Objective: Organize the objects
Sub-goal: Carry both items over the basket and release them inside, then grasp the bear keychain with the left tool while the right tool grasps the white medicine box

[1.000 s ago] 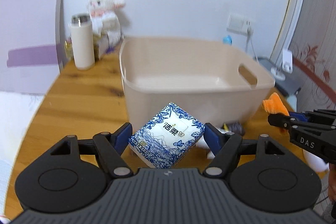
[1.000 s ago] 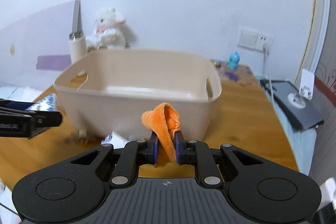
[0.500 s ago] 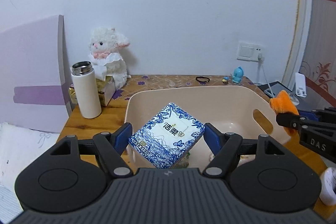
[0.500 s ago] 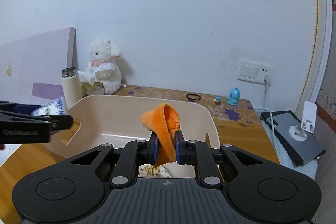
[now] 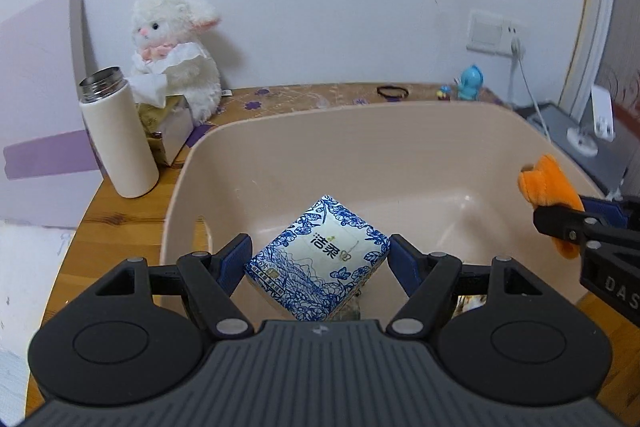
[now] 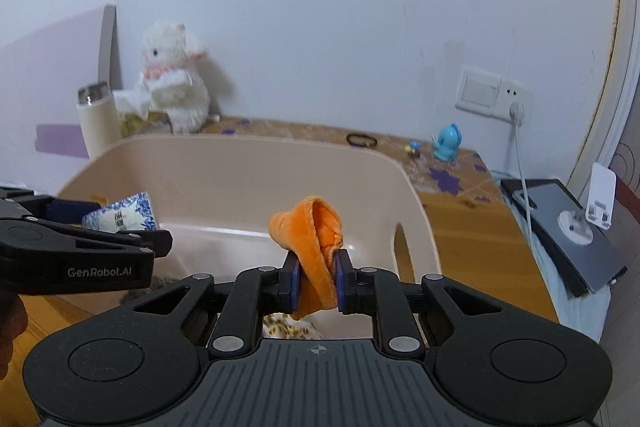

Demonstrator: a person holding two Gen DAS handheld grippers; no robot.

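Wooden table [image 5: 120, 223] carries, at its left edge, a white flask [image 5: 118, 143] with a steel rim, and just behind it a white plush lamb [image 5: 176, 63] beside an opened tissue box [image 5: 168, 125]. Next comes the big beige tub [image 5: 360, 131], which fills the middle of both views. Over its near-left part the left hand-held gripper [image 5: 318, 261] is clamped on a blue-and-white tissue pack [image 5: 320, 259], held slightly tilted above the tub floor, with the blue pads pressed on two opposite sides. Further right, over the tub's near-right side, the right hand-held gripper [image 6: 316, 281] is pinched tight on an orange cloth toy [image 6: 314, 239], whose soft folds bulge out above the pads. Behind the tub lie a black hair band [image 6: 361, 140] and a small blue figure [image 6: 447, 142]; at the far right a tablet [image 6: 568, 227] rests off the table edge.

Judging by this, the step in hand is the drop: both items hang above the tub. The next move likely calls for lowering each a little and parting the fingers, the pack flat on bare floor, the toy clear of the patterned thing [image 6: 288, 329] glimpsed below
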